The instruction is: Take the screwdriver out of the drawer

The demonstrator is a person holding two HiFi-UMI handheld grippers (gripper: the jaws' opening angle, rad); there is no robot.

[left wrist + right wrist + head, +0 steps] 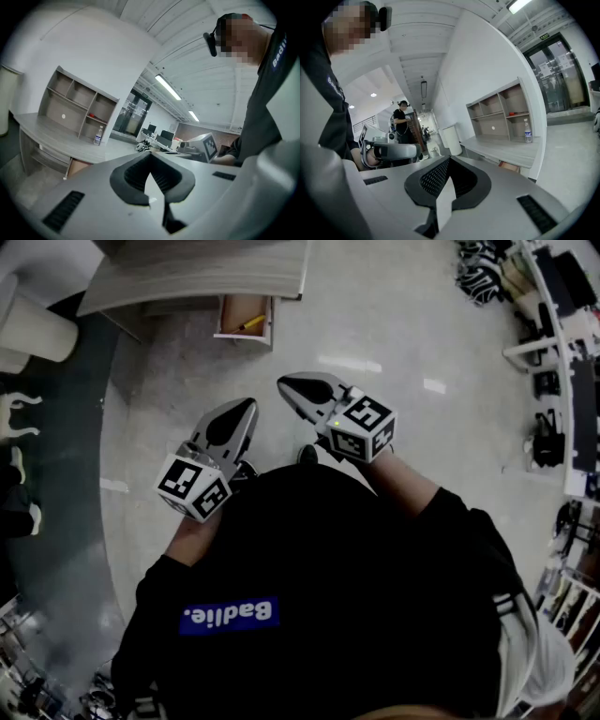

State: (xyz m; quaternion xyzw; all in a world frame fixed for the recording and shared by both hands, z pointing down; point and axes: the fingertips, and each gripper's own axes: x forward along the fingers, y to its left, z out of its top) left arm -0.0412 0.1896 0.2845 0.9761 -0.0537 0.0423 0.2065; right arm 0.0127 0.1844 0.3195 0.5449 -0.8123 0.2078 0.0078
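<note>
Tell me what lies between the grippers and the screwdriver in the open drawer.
Only floor, seen in the head view. The left gripper and right gripper, both shut and empty, hover short of the drawer holding the screwdriver.

Drawer [246, 317] juts out from under the bench [187, 277], with the screwdriver [249, 323] lying in it. Left claw [246, 409] and right claw [289, 386] sit side by side over the floor [403, 334], well short of the drawer (tips toward it). Bottle [98, 136] stands on the bench, before the shelf unit [77, 108].
</note>
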